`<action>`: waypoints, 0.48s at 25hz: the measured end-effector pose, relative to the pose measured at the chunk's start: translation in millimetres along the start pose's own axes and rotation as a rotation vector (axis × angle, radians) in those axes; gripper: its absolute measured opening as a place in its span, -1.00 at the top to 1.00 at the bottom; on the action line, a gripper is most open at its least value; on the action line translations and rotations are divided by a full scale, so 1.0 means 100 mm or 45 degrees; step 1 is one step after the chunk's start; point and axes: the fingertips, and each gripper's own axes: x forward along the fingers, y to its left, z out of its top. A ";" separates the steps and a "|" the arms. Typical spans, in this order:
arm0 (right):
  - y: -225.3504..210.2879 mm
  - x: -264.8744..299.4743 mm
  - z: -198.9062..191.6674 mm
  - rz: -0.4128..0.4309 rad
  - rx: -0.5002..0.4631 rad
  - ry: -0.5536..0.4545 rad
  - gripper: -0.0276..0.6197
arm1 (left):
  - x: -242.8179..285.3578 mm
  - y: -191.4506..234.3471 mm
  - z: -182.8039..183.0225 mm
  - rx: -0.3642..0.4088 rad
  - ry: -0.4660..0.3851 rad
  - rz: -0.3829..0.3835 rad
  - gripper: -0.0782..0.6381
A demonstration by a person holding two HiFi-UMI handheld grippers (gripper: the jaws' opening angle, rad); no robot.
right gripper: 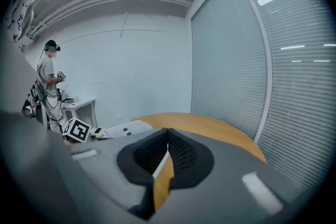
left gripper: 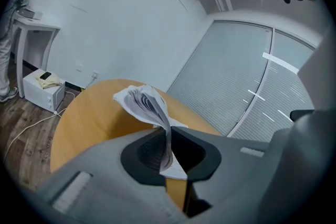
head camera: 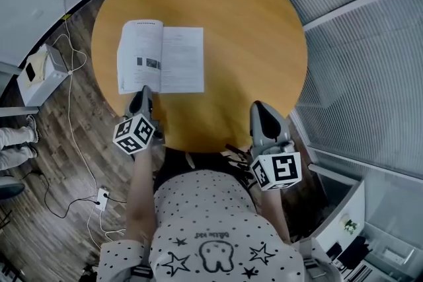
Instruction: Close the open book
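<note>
Fingers (left gripper: 148, 149) of left gripper (head camera: 141, 94) pinch pages at book (head camera: 160, 56) 6 o'clock edge. Right gripper (head camera: 260, 109) fingers pressed together, empty. Book open, table (head camera: 244, 30) 9 o'clock side.

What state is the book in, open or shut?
Open: the book lies spread on the table, both pages up; the left gripper pinches some of its pages.

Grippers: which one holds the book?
The left gripper, shut on pages of the book at its near edge; the right gripper is shut on nothing.
</note>
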 end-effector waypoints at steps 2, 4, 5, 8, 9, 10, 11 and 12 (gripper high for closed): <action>-0.03 0.01 0.04 -0.008 0.001 -0.016 0.90 | 0.04 -0.01 0.01 0.031 0.006 -0.005 0.68; -0.04 0.01 0.05 -0.017 -0.002 -0.026 0.90 | 0.07 -0.03 0.01 0.060 0.015 -0.014 0.68; -0.04 0.00 0.06 -0.020 -0.003 -0.029 0.90 | 0.07 -0.04 0.00 0.069 0.019 -0.018 0.68; -0.03 0.01 0.08 -0.021 -0.006 -0.038 0.90 | 0.09 -0.05 -0.02 0.092 0.030 -0.023 0.68; -0.03 0.02 0.09 -0.019 -0.008 -0.041 0.90 | 0.11 -0.07 -0.03 0.103 0.035 -0.026 0.68; -0.03 0.02 0.10 -0.018 -0.009 -0.044 0.90 | 0.12 -0.09 -0.04 0.116 0.043 -0.032 0.68; -0.03 0.02 0.11 -0.019 -0.009 -0.047 0.90 | 0.13 -0.12 -0.05 0.130 0.052 -0.038 0.68; -0.03 0.01 0.12 -0.021 -0.008 -0.050 0.90 | 0.14 -0.15 -0.07 0.143 0.061 -0.045 0.68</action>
